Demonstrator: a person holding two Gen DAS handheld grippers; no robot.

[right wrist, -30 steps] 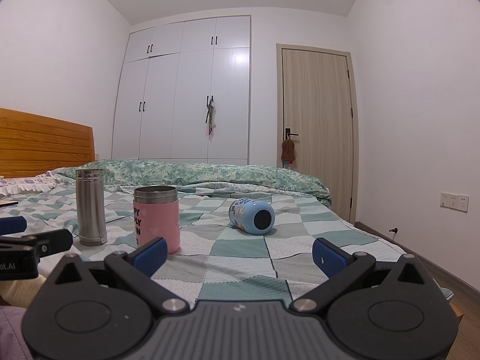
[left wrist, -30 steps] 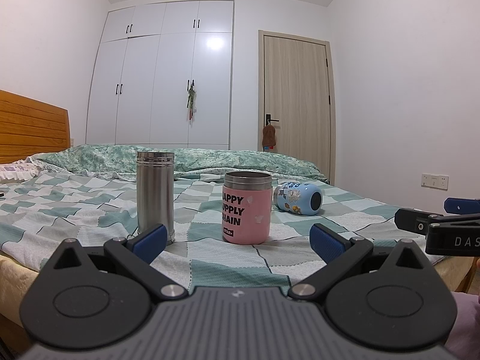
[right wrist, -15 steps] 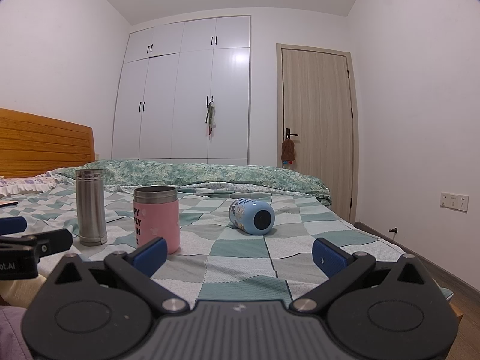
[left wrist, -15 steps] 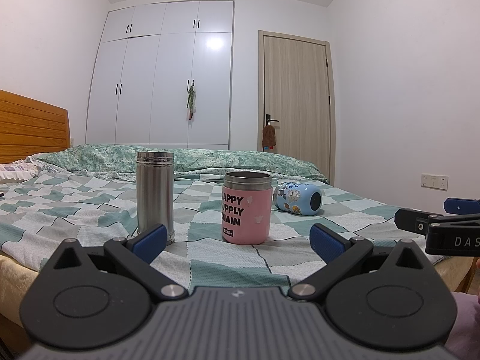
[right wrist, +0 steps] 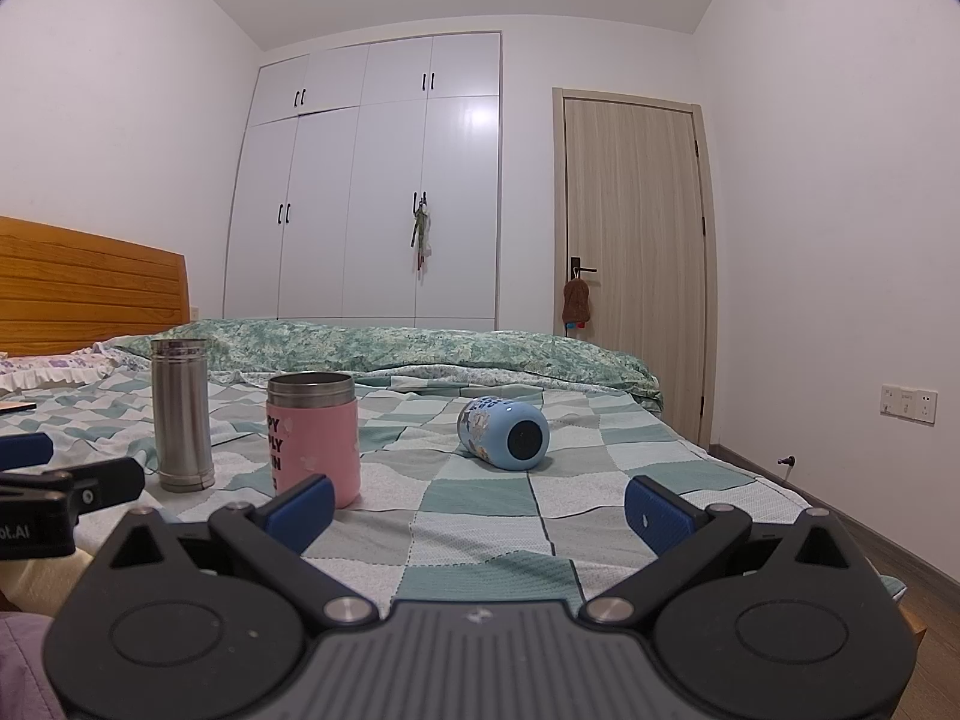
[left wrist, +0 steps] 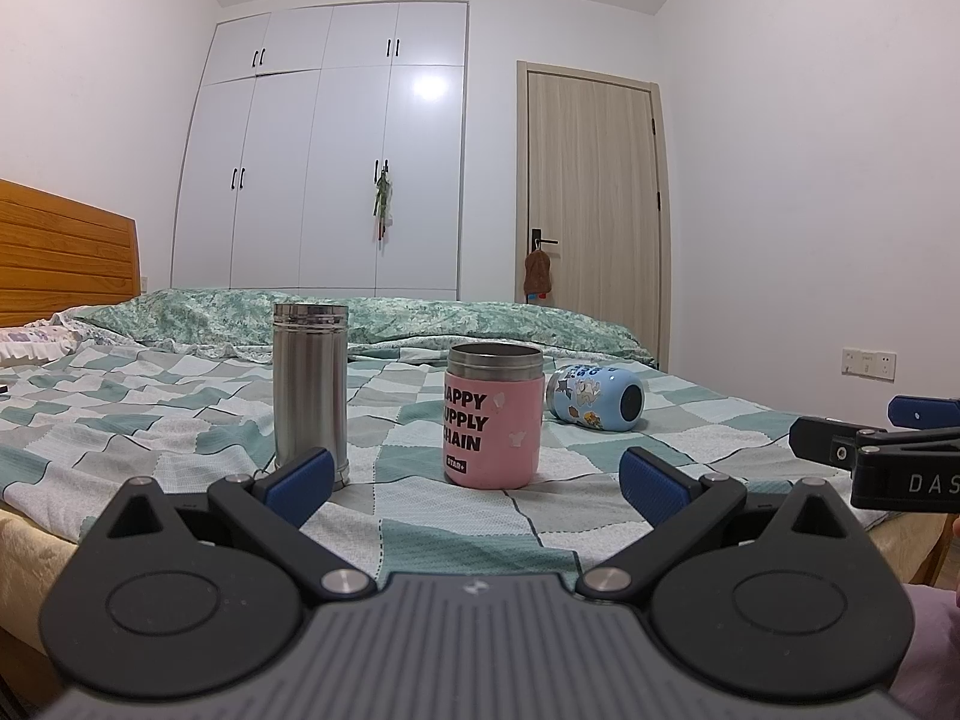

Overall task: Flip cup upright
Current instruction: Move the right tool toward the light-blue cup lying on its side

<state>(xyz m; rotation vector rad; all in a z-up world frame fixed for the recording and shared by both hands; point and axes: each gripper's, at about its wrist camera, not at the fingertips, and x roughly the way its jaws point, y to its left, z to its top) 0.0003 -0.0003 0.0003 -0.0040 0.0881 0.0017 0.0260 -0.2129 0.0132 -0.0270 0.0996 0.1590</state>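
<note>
Evidently nothing is grasped yet. From the left wrist, the left gripper [left wrist: 474, 480] shows jaws spread and empty at lower centre; the blue cup [left wrist: 594, 399] lies on its side on the bed [left wrist: 180, 420], right of centre behind the pink mug [left wrist: 493, 417].

From the right wrist, the right gripper [right wrist: 480, 507] is likewise spread, with the cup centred ahead. Judged next: reach forward, pinch its body, tip it up.

On the bed [right wrist: 492, 516], flask [right wrist: 182, 414] left, mug [right wrist: 314, 438] middle, toppled cup [right wrist: 504, 432] right.

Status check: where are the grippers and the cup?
Left gripper and right gripper open, empty, short of the bed. Blue cup on its side. Pink cup stands left of it.
</note>
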